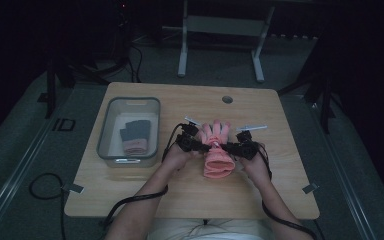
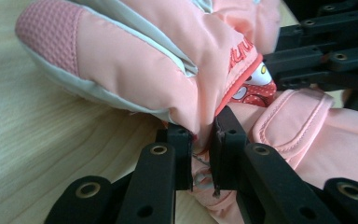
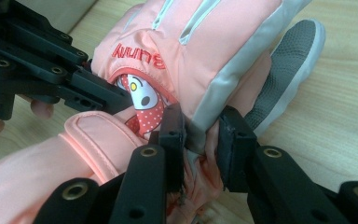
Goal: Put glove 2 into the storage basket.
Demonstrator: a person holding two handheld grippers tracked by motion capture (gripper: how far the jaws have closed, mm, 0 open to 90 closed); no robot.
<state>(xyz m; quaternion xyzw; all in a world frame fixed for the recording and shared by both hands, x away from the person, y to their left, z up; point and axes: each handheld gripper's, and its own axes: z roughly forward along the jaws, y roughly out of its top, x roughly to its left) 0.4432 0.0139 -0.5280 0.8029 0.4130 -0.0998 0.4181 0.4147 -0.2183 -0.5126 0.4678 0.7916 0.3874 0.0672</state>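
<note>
- Pink padded glove (image 1: 217, 150) lies near the middle of the wooden desk (image 1: 130, 195), fingers pointing away from the person, cuff toward them.
- Left claw (image 2: 200, 156) is clenched on a fold of the glove's fabric at its wrist, on the thumb side; the jaws nearly meet with fabric pinched between them.
- Right claw (image 3: 200, 140) grasps the opposite edge of the glove at the grey trim; its jaws stand a little wider, fabric bunched between the pads.
- Cartoon patch (image 3: 142, 95) with red lettering sits on the back of the glove, between the two claws.
- Grey bin (image 1: 129, 131) stands to the left on the desk, well apart, holding folded dark and pink gloves (image 1: 134, 138).
</note>
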